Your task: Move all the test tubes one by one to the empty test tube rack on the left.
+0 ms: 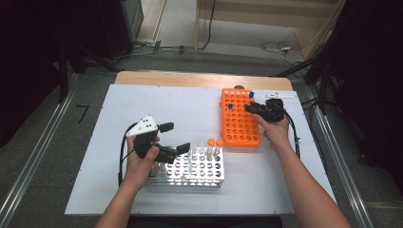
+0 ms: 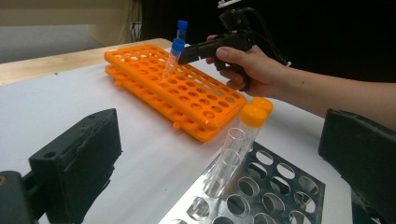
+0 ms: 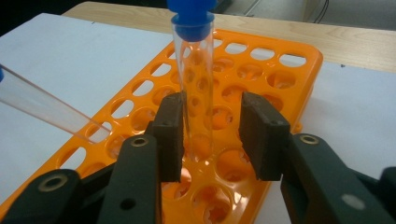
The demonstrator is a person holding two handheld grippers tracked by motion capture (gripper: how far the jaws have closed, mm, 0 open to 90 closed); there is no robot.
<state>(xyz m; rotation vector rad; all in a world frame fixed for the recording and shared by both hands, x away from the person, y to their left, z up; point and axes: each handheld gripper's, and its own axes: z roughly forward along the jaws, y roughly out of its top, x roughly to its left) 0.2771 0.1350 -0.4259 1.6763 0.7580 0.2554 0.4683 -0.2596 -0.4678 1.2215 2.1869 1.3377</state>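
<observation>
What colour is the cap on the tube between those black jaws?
Blue: the cap shows best in the right gripper view.

No legible text (anywhere)

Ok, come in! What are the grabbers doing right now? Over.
Left gripper open, idle over the metal rack. Right gripper astride a blue-capped tube in the orange rack, one pad touching, gap on the other side. Nothing in the way.
</observation>
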